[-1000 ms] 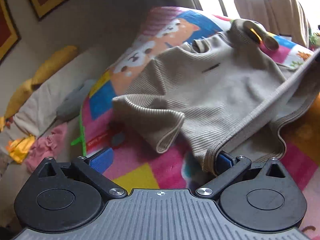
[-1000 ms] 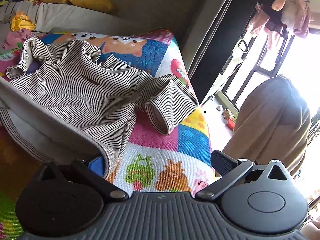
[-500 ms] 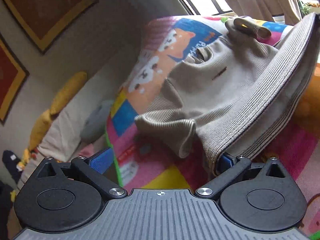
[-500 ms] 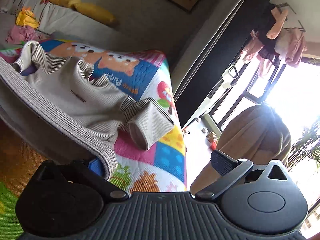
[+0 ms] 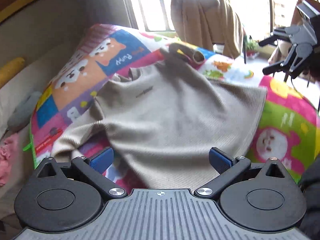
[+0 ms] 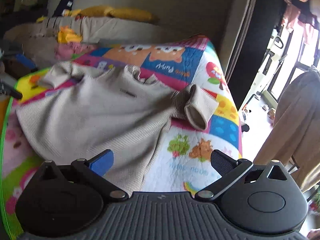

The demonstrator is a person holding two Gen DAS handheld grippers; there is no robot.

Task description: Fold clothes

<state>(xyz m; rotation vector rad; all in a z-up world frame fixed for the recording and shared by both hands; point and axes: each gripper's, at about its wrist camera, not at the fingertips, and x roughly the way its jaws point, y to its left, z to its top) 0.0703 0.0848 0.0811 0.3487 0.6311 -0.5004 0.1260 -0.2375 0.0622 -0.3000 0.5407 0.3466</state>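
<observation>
Sweater (image 5: pixel 170 108), beige, fine-ribbed knit, lies spread front-up on the bright cartoon-print play mat (image 5: pixel 112 54), collar away from both cameras, hem nearest. Left tongs (image 5: pixel 161 159) stand apart, blue pads either side of the hem, gripping nothing. Right tongs (image 6: pixel 162 160) also apart, empty, over the hem's right-hand corner.

Handling, as judged: light, limp, stretchy cloth; no stiffness, so it sags and bunches wherever unsupported. Ribbing gives the pads good bite; little slip likely. Not fragile.

Right sleeve (image 6: pixel 197 108) lies out to the side, cuff open like a tube. Left sleeve (image 5: pixel 80 138) is crumpled near the mat's edge. Body is rumpled, with shallow diagonal creases.

Best holds, I reckon: shoulder seam plus hem corner on one side, or cuff for tucking each sleeve inward.
</observation>
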